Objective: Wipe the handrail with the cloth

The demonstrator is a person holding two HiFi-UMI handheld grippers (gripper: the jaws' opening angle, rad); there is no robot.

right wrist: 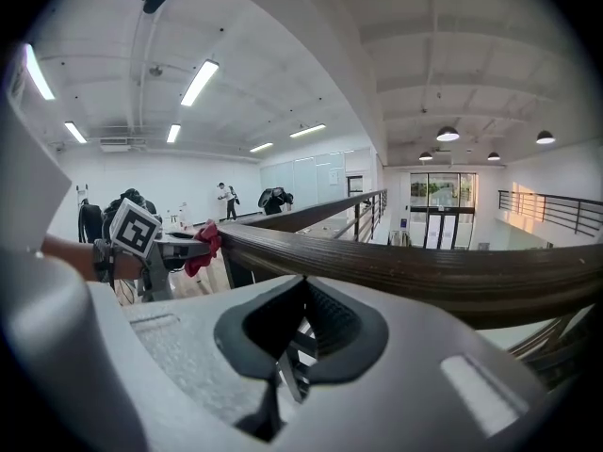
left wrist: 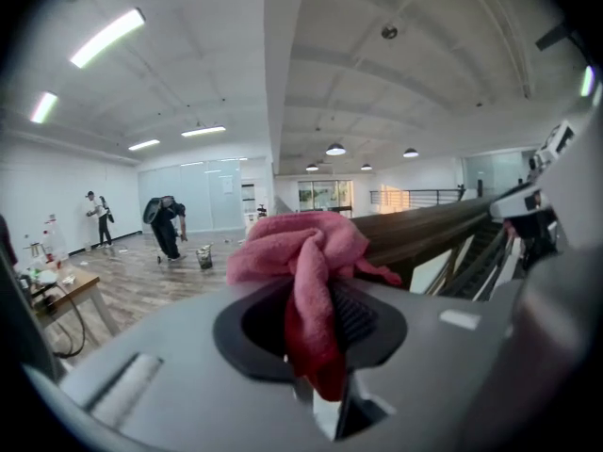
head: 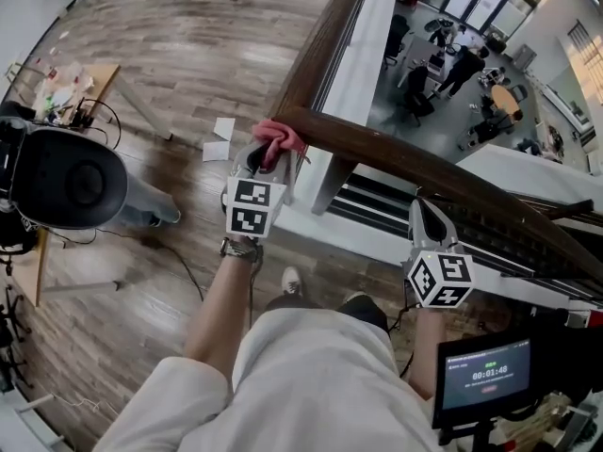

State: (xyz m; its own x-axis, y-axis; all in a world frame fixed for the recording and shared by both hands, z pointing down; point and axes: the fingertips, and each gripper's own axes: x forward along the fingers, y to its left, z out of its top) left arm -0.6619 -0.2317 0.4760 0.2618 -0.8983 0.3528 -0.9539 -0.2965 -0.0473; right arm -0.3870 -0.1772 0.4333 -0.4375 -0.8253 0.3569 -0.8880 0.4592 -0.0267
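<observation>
- Handrail [head: 424, 163]: dark wood, running along the edge of an upper floor and bending at a corner.
- Left gripper [head: 267, 158]: jaws clamped on a pink cloth [head: 279, 139], held up at the rail's corner.
- Right gripper [head: 429, 217]: jaws together with nothing between them, just beside the rail and further along it.
- Bucket [left wrist: 204, 256]: on the far floor beside a bending person; its contents cannot be made out.
- Cloth: bunched, pressed against the rail's near end.
</observation>
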